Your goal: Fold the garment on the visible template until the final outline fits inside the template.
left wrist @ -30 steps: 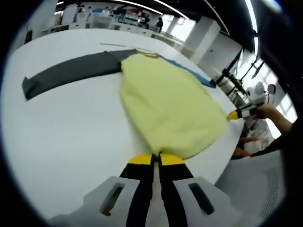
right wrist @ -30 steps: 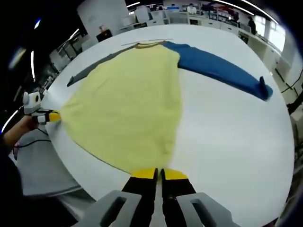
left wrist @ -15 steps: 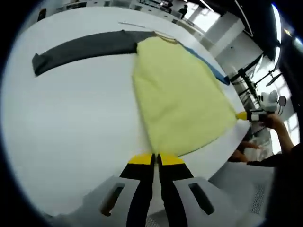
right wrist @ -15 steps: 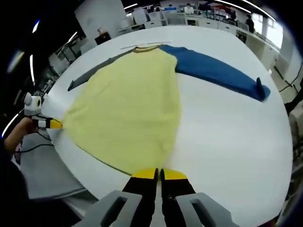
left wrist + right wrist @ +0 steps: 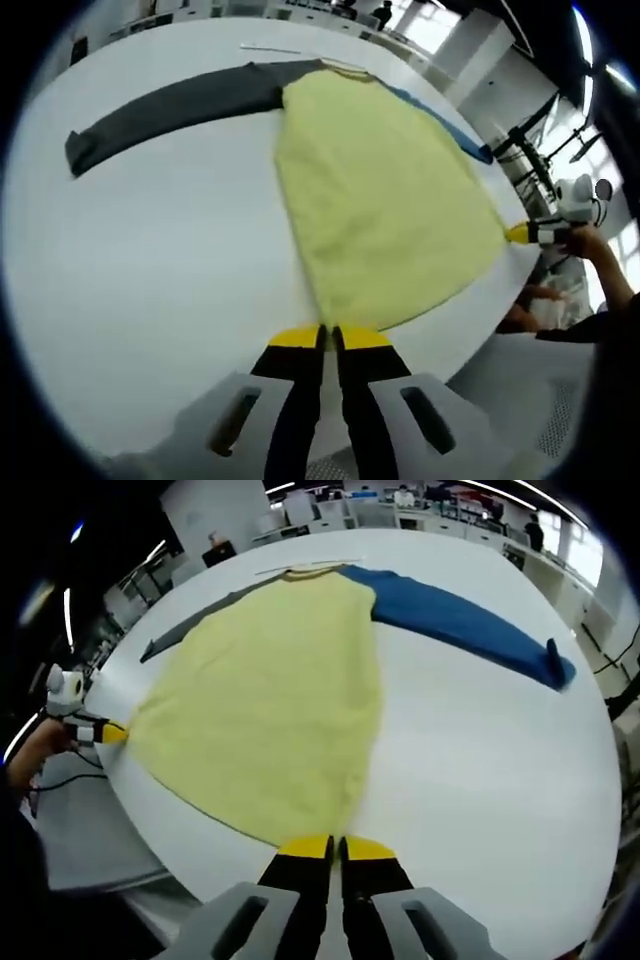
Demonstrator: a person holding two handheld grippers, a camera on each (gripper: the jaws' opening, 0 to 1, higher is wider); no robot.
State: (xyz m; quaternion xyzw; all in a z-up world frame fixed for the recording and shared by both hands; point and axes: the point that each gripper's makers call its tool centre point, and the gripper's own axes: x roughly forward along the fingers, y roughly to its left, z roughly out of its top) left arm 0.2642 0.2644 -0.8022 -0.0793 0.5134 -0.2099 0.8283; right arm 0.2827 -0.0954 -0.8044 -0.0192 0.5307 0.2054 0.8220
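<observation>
A sweater with a yellow body (image 5: 385, 200), a grey sleeve (image 5: 170, 105) and a blue sleeve (image 5: 450, 140) lies spread flat on a white round table (image 5: 150, 280). My left gripper (image 5: 329, 335) is shut on one corner of the yellow hem at the table's near edge. In the right gripper view, my right gripper (image 5: 336, 845) is shut on the other hem corner. The yellow body (image 5: 270, 700) stretches between the two grippers, blue sleeve (image 5: 460, 625) out to the right, grey sleeve (image 5: 195, 620) to the left. A thin pale strip (image 5: 305, 568) lies just beyond the collar.
The right gripper (image 5: 520, 234) and the hand holding it (image 5: 600, 250) show at the table's rim. The left gripper (image 5: 112, 733) shows at the left rim in the right gripper view. Dark stands (image 5: 530, 150) and desks stand beyond the table.
Both views have shifted a little with the hands. The sweater stays flat with its hem held taut between the two shut grippers; nothing was let go.
</observation>
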